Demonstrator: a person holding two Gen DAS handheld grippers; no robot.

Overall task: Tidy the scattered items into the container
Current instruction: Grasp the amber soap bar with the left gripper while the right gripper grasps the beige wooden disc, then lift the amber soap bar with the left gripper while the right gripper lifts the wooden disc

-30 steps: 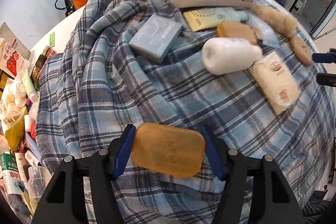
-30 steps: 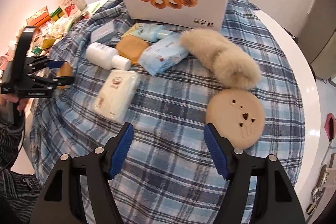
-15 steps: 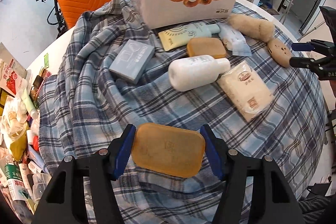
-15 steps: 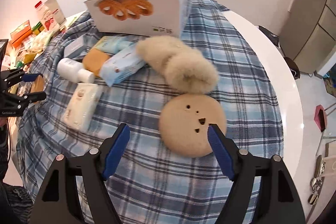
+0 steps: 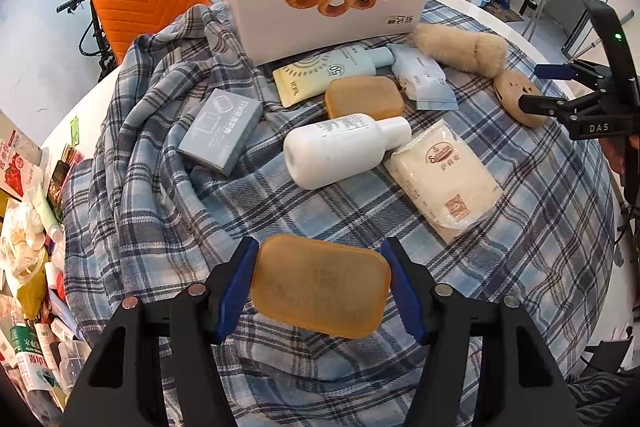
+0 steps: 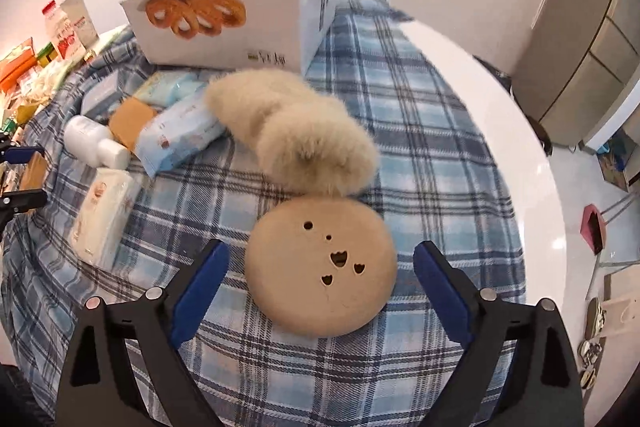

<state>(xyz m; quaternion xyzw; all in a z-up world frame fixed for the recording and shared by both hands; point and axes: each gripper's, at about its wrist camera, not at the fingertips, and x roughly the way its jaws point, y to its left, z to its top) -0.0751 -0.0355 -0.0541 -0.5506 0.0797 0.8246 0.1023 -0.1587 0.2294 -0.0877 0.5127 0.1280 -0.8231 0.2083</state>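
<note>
Before the box: white cardboard box (image 5: 328, 7), pretzel-printed.
Left gripper (image 5: 320, 287): clamping amber soap bar (image 5: 320, 285); next, carry boxward.
Right gripper (image 6: 320, 287): jaws spread around tan perforated disc (image 6: 322, 265); next, close.

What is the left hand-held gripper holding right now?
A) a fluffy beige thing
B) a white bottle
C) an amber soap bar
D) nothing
C: the left hand-held gripper has its blue pads against both ends of an amber soap bar, held above the plaid cloth.
</note>
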